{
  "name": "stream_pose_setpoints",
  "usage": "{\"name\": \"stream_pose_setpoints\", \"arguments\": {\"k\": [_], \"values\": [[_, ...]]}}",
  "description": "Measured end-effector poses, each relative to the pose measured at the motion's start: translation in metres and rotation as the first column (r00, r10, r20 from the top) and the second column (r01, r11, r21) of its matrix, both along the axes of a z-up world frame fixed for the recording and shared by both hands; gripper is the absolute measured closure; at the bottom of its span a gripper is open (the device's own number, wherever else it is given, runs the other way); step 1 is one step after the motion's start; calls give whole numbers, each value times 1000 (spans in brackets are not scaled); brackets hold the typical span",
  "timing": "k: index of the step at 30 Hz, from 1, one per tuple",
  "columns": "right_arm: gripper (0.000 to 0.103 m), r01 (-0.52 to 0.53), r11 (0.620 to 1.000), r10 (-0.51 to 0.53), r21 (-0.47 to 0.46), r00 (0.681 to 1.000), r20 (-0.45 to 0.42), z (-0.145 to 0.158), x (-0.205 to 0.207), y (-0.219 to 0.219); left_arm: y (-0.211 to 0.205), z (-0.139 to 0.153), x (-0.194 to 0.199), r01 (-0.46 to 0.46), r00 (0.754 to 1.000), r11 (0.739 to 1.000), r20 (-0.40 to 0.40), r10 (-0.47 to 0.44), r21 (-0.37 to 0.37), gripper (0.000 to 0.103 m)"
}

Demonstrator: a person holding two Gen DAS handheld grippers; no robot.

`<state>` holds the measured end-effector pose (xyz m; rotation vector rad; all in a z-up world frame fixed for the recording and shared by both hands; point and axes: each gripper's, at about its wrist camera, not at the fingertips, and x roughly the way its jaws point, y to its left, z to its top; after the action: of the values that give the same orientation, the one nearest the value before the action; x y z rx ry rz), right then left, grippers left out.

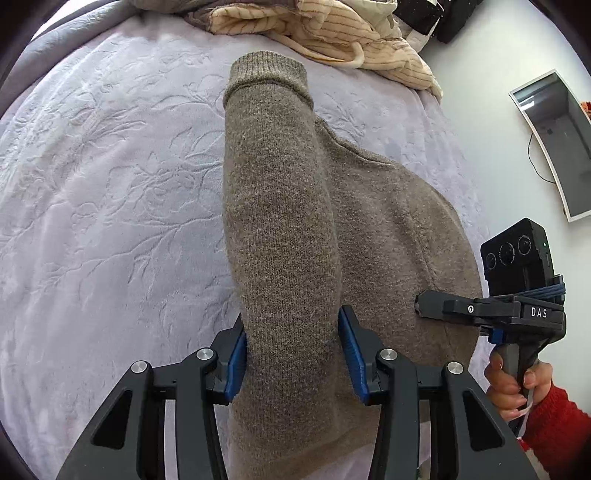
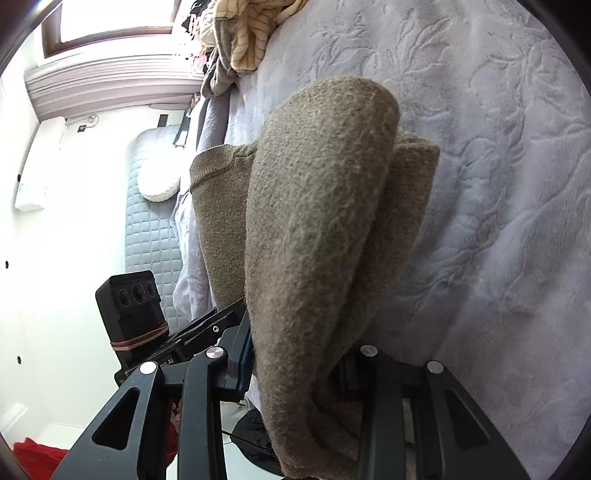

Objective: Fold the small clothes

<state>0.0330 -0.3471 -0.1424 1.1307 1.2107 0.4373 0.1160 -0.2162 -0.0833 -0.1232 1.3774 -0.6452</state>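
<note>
Both the left gripper [image 1: 293, 350] and right gripper [image 2: 295, 369] have jaws clamped on the grey-brown knitted sweater [image 1: 280, 206], mid-fold above the lilac embossed bed [image 1: 110, 184]; a heap of cream striped clothes [image 1: 332, 33] waits unfolded.

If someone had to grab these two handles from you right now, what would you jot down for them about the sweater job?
Left gripper: blue pads closed on a thick fold of the grey-brown sweater, near its lower edge.
Right gripper: also clamped on a bunched fold of the same sweater.
The sweater's far end, with the ribbed cuff, lies on the pale embossed bedspread.
Done: one sleeve appears to lie lengthwise over the body.
Left: carry the gripped end toward the cuff, lay it flat, let go. A heap of cream striped clothes waits at the far edge.
</note>
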Motion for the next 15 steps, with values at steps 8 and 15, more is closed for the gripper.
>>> {"name": "stream_pose_setpoints", "arguments": {"k": [8, 15], "values": [[66, 8, 998, -8, 64, 1000, 3, 33, -32, 28, 35, 37, -35, -18, 1000, 998, 20, 20, -63, 56], [66, 12, 998, -14, 65, 1000, 26, 64, -61, 87, 108, 67, -68, 26, 999, 998, 44, -23, -58, 56]]}}
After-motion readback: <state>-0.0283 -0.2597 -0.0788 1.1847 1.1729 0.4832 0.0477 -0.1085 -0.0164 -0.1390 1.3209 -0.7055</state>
